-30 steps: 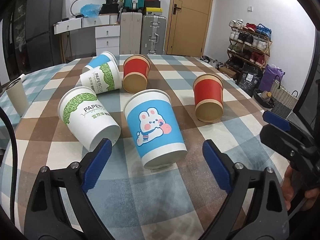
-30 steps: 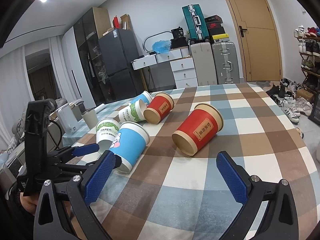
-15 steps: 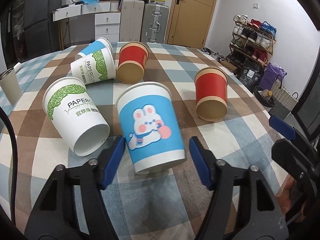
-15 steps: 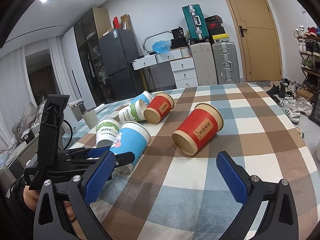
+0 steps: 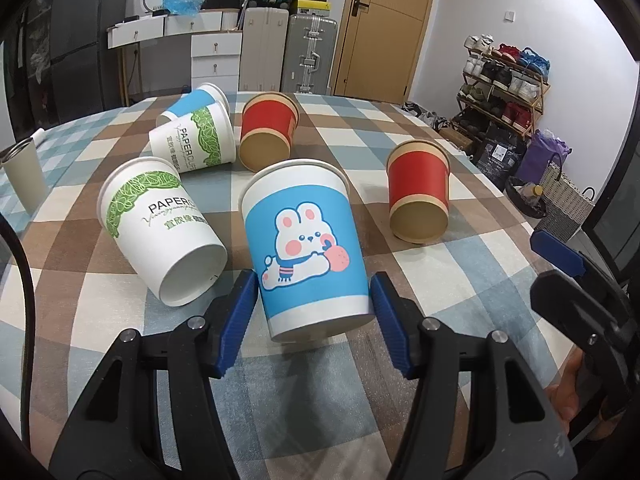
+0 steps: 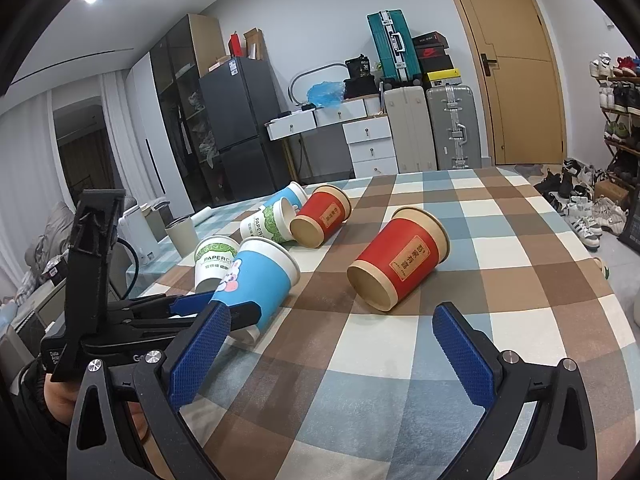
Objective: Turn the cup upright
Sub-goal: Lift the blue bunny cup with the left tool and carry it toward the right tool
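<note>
A blue paper cup with a rabbit print (image 5: 306,248) is held by its base end between my left gripper's (image 5: 314,316) blue pads, tilted with its base lifted off the checked tablecloth (image 5: 460,280). It also shows in the right wrist view (image 6: 260,280), where the left gripper (image 6: 212,310) clamps its base. A red cup (image 6: 398,258) lies on its side ahead of my right gripper (image 6: 328,354), which is open and empty above the cloth.
Two white-and-green cups (image 5: 160,224) (image 5: 192,146), another blue cup (image 5: 196,102) and a second red cup (image 5: 268,136) lie on their sides. A grey tumbler (image 5: 22,178) stands at the table's left edge. The right gripper shows at the right (image 5: 576,280).
My left gripper moved forward and closed its pads on the rabbit cup's base, and the cup has tipped up off the cloth. The right gripper has stayed still.
</note>
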A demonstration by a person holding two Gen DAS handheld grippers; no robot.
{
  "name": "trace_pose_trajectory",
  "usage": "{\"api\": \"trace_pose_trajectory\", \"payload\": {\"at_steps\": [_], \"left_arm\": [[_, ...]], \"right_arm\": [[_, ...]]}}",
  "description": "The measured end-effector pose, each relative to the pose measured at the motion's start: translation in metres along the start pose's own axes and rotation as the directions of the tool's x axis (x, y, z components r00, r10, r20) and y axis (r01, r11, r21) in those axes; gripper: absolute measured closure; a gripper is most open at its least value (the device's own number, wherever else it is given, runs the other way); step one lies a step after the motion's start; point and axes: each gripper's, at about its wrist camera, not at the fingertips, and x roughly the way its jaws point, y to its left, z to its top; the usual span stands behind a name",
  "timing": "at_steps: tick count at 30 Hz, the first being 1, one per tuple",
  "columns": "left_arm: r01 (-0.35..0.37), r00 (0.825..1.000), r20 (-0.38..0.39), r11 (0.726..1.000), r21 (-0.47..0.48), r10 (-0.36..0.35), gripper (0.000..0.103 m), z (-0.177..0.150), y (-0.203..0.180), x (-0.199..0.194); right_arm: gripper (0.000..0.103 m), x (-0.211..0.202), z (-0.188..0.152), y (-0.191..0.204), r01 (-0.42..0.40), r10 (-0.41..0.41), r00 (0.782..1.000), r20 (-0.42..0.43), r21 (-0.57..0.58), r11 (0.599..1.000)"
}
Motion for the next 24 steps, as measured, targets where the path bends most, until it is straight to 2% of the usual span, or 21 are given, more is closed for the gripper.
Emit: {"api": "trace_pose_trajectory", "payload": {"at_steps": [13, 24], "left_arm": [[0.004, 0.997, 0.08, 1.0, 0.01, -0.005, 0.047, -0.009, 0.008, -0.044], [0.007, 0.995, 0.103, 1.0, 0.001, -0.007, 0.047, -0.037, 0.021, -0.074]], "right_arm": [[0.0, 0.004, -0.001, 0.009, -0.028, 0.028, 1.0, -0.001, -0.022, 0.999], [0.0, 0.004, -0.009, 0.027, -0.044, 0.043, 0.999, -0.012, -0.069, 0.997]]}}
